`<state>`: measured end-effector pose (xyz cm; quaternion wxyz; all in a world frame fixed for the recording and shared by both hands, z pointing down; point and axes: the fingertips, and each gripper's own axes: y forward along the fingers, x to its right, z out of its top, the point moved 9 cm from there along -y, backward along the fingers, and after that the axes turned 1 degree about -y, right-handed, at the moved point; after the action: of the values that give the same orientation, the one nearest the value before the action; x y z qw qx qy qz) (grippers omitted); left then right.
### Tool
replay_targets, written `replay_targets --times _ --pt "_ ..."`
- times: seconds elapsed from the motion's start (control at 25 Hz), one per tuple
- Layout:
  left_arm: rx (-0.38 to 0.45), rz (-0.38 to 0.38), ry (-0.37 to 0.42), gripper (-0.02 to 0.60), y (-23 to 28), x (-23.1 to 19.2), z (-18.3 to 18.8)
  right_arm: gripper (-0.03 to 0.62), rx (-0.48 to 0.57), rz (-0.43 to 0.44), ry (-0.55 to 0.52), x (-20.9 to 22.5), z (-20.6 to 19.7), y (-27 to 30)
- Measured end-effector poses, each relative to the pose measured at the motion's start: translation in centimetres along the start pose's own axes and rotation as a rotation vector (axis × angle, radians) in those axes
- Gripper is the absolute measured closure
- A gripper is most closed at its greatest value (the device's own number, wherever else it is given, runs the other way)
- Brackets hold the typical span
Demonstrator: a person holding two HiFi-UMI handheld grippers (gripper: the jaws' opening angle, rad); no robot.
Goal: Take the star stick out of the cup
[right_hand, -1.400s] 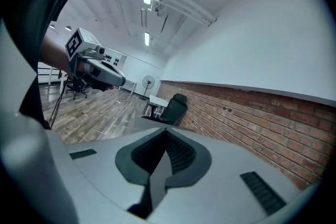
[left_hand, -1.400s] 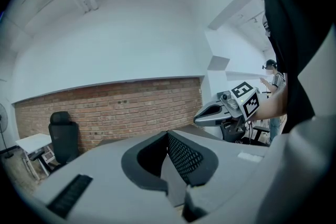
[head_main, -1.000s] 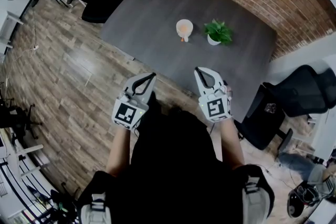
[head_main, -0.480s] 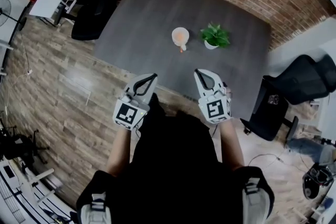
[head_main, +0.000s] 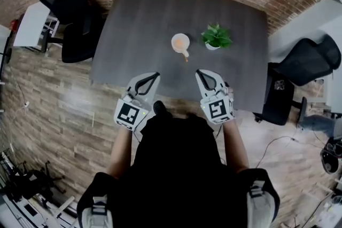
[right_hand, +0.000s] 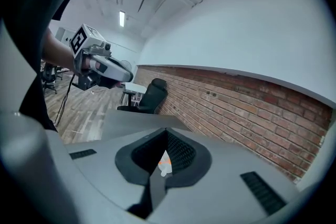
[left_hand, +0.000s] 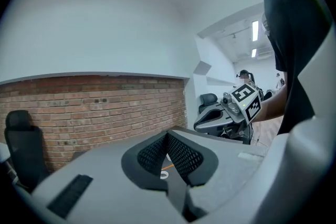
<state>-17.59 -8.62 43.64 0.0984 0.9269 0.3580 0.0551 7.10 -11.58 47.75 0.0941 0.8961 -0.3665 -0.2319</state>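
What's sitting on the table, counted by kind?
cup: 1
star stick: 1 (orange, leaning out of the cup)
potted plant: 1
Total: 3

Tabletop point(head_main: 139, 24): bare from your near edge up to the cup point(head_main: 180, 41); open also on the cup's left and far side. Potted plant point(head_main: 216, 37): stands near the cup's right, narrowing your way in from that side
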Motion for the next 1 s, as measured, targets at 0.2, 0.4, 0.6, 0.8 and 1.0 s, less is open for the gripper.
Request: replay_targets --times 0.2,0.4,0.6,0.8,1.0 --pt "-0.005 -0.083 0.012 0.58 0.5 -3.2 -0.2 0.595 -0.03 -0.056 0.019 -0.8 1.1 2.4" --pt "-0.028 -0.132 0.013 0.58 0.5 -5.8 -0.2 0.595 -0.059 -0.104 0.05 -1.2 1.0 4.2" --pt "-0.035 -0.111 0.032 0.58 0.5 -6.6 -0.1 0.595 -0.081 -0.079 0.052 -1.1 0.0 5.1" --pt "-0.057 -0.056 0.021 0.58 1.4 -6.1 0.2 0.595 -0.061 -0.043 0.046 0.3 -0.8 5.9" --pt "-0.068 -0.01 0.013 0.58 2.6 -4.9 0.4 0.595 -0.072 0.017 0.021 1.2 -2.8 6.8"
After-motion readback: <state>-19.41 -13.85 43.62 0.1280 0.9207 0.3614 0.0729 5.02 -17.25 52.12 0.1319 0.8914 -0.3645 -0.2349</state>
